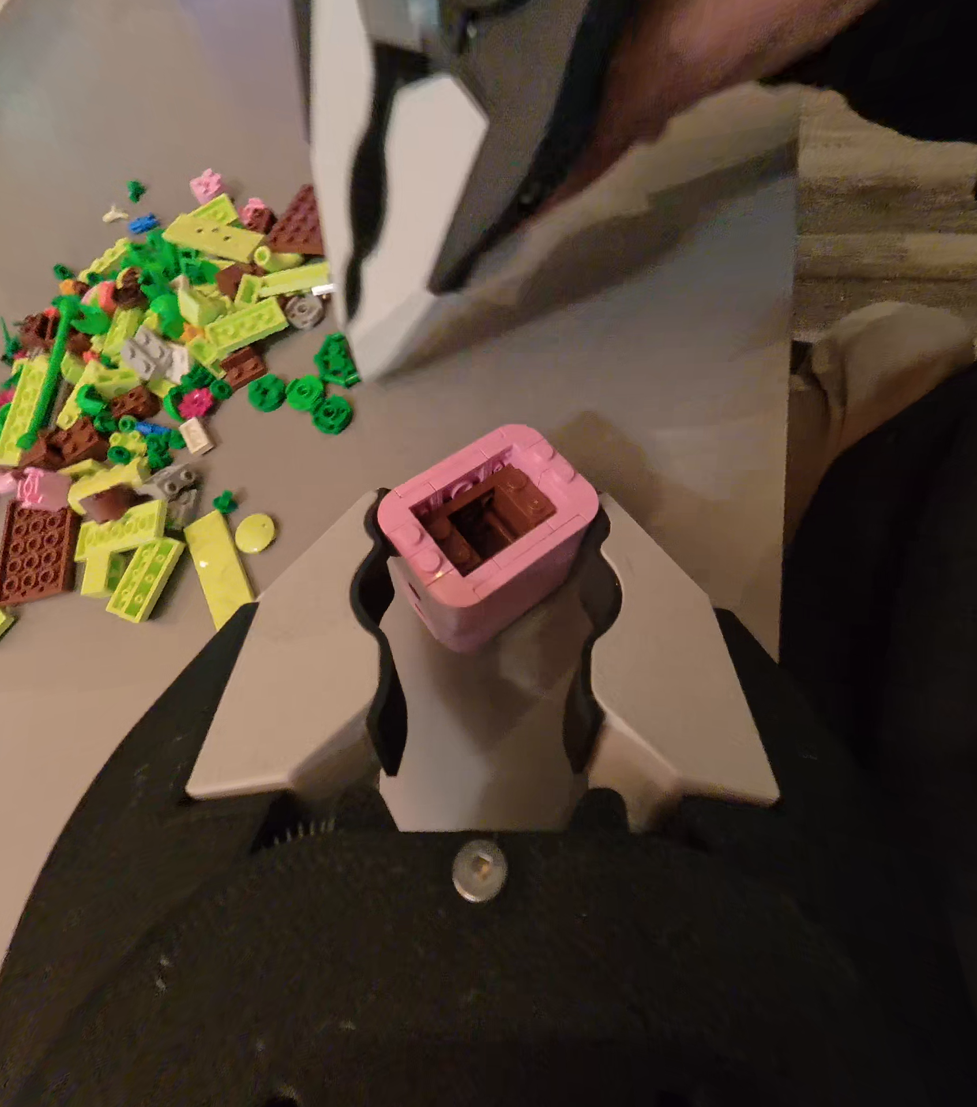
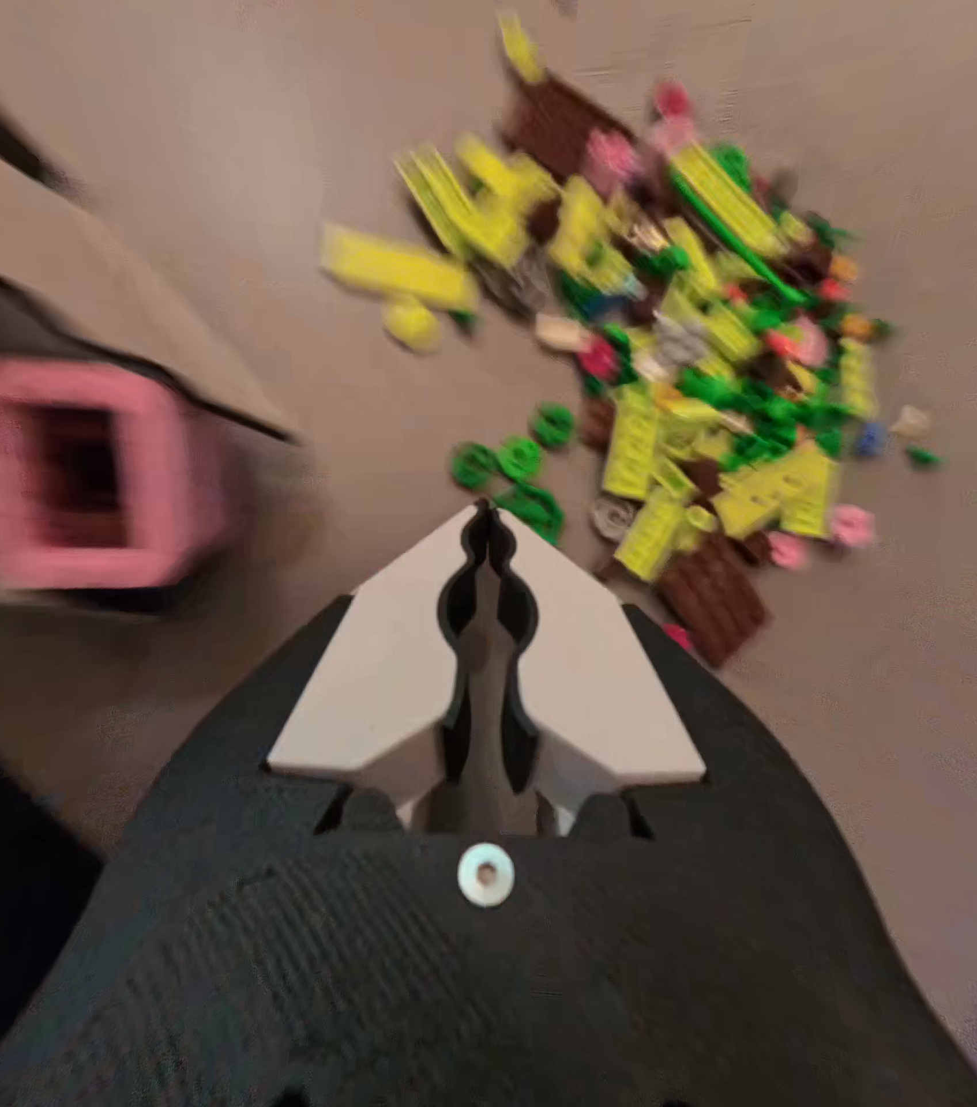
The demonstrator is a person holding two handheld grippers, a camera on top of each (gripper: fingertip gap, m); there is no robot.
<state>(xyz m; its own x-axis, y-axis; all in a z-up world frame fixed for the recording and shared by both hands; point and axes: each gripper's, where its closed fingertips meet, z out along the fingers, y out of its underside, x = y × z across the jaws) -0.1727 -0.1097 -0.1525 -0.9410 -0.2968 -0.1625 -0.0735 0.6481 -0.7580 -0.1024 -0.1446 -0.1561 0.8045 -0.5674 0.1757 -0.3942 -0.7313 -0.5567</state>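
My left gripper [image 1: 486, 527] is shut on a pink brick-built box [image 1: 525, 569] with an open top and brown bricks inside, held above the grey table [image 1: 594, 359]. The same pink box [image 2: 72, 467] shows blurred at the left of the right wrist view. My right gripper [image 2: 483, 509] is shut and empty, its tips just short of green round pieces [image 2: 510, 461] at the near edge of a pile of loose bricks [image 2: 684, 335]. In the left wrist view the right gripper [image 1: 354, 335] hangs over the pile's [image 1: 132, 383] right edge.
The pile holds lime, green, brown, pink and grey pieces, with a brown plate [image 1: 33, 554] and a lime tile [image 1: 219, 566] at its near side. The table edge [image 1: 789, 419] runs at the right, with a person's legs and carpet beyond.
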